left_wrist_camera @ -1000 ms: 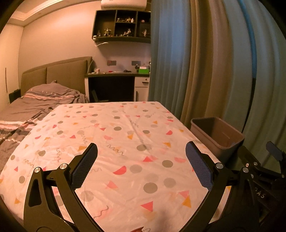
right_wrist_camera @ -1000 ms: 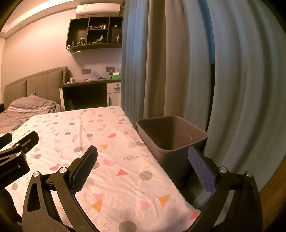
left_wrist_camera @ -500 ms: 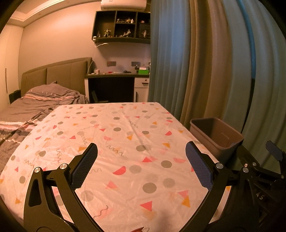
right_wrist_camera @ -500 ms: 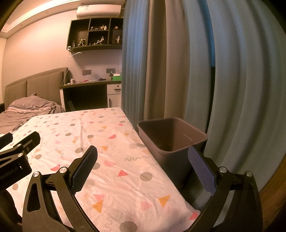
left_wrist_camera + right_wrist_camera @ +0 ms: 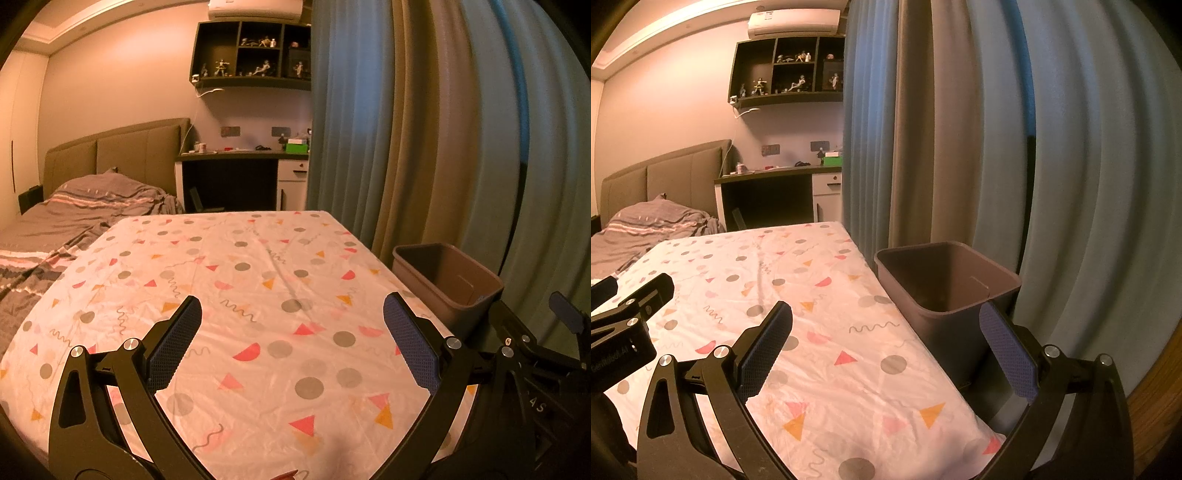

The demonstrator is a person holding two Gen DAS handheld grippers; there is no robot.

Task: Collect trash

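A grey plastic bin (image 5: 945, 284) stands on the floor beside the table's right edge, also seen as the bin (image 5: 448, 280) in the left wrist view; its inside is dark. My left gripper (image 5: 291, 347) hovers open over the patterned tablecloth (image 5: 258, 280) with nothing between its fingers. My right gripper (image 5: 886, 347) is open too, over the table's right edge, its right finger (image 5: 1006, 350) in front of the bin. No loose trash shows on the cloth. A small red tip (image 5: 288, 474) pokes in at the bottom edge.
Blue and beige curtains (image 5: 997, 147) hang close behind the bin. A bed (image 5: 74, 218) lies to the left, and a desk (image 5: 240, 177) with wall shelves stands at the back. The other gripper (image 5: 628, 325) shows at the left edge.
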